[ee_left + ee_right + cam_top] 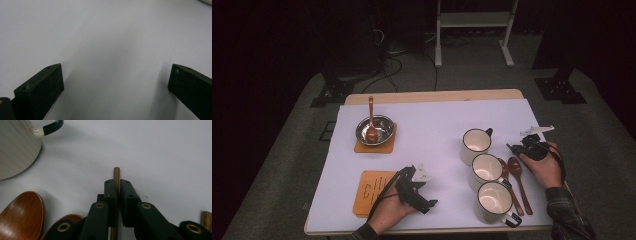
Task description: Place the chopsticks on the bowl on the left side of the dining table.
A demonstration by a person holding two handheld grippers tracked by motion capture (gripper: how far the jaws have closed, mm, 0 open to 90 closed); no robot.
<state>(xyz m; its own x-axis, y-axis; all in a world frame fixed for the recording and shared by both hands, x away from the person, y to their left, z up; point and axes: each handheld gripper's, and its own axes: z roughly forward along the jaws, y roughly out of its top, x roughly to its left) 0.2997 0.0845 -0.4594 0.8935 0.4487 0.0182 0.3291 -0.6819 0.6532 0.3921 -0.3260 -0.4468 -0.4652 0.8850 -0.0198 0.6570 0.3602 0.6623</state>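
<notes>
My right gripper (116, 182) is shut on a thin wooden handle (116, 172) whose tip pokes out past the jaws, low over the white sheet. In the high view the right gripper (515, 148) sits just right of the mugs, above two wooden spoons (516, 170). Two spoon bowls (21, 213) lie to the lower left in the right gripper view. My left gripper (116, 75) stands wide open over bare white sheet, with nothing between its jaws. From above, the left gripper (428, 204) rests near the front edge, beside a wooden coaster (369, 192).
Three white mugs (486, 168) stand in a row at the right. A steel bowl (381, 127) with a wooden spoon in it sits on another coaster at the back left. A white sheet (432, 125) covers the table.
</notes>
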